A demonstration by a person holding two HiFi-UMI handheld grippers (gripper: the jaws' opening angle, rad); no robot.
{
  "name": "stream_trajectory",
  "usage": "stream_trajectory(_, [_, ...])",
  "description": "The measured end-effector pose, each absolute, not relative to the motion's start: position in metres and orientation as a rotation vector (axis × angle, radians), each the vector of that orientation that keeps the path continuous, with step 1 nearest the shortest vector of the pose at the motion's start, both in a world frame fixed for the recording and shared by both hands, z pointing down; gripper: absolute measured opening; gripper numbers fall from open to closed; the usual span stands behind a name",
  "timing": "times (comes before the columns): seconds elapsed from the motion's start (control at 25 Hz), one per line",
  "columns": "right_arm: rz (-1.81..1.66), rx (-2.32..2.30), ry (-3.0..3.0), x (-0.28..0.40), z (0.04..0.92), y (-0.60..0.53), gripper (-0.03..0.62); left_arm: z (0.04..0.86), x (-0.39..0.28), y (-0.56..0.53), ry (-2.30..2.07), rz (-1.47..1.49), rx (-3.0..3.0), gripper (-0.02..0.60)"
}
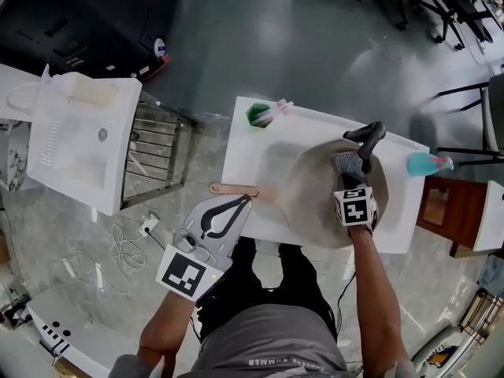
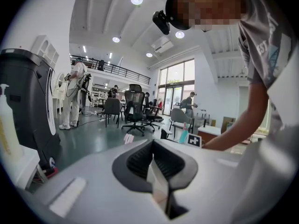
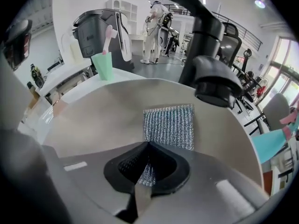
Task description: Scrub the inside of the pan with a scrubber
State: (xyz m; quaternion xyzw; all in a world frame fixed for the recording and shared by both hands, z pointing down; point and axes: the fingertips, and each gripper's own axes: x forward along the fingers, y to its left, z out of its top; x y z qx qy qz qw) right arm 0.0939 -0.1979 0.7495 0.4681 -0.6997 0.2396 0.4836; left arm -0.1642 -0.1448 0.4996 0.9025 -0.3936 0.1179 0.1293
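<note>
A grey-beige pan point(image 1: 311, 199) with a black handle point(image 1: 366, 136) sits on the white table point(image 1: 260, 152). Inside the pan, my right gripper point(image 1: 350, 178) points steeply down, shut on a silver mesh scrubber point(image 1: 346, 164). In the right gripper view the scrubber point(image 3: 170, 125) lies flat against the pan's inner wall point(image 3: 93, 120), just below the handle point(image 3: 205, 45), with its near edge pinched in my right gripper point(image 3: 147, 164). My left gripper point(image 1: 246, 201) hovers at the table's near left edge, apart from the pan. Its jaws point(image 2: 153, 160) meet with nothing seen between them.
A tan flat utensil point(image 1: 234, 189) lies on the table left of the pan. A green cup point(image 1: 258, 115) with a pink brush stands at the far left corner, a teal spray bottle point(image 1: 425, 164) at the right edge. A white sink unit point(image 1: 79, 140) stands further left.
</note>
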Motion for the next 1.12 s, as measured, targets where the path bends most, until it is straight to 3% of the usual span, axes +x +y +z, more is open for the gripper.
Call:
stream_trajectory(0.56, [0.605,0.846,-1.831,-0.001,0.764,-0.169,0.009,0.500,-0.168,-0.149,-1.166,0.320,2.609,0.002])
stream_trajectory(0.84, [0.645,0.689,-1.791,0.008,0.771,-0.122,0.009,0.498,-0.162,-0.155,-1.147,0.316,2.624,0.002])
stream_trajectory(1.12, [0.695,0.818,-1.718,0.055,0.762,-0.132,0.009,0.499,-0.152,-0.161,-1.124,0.329,2.636,0.002])
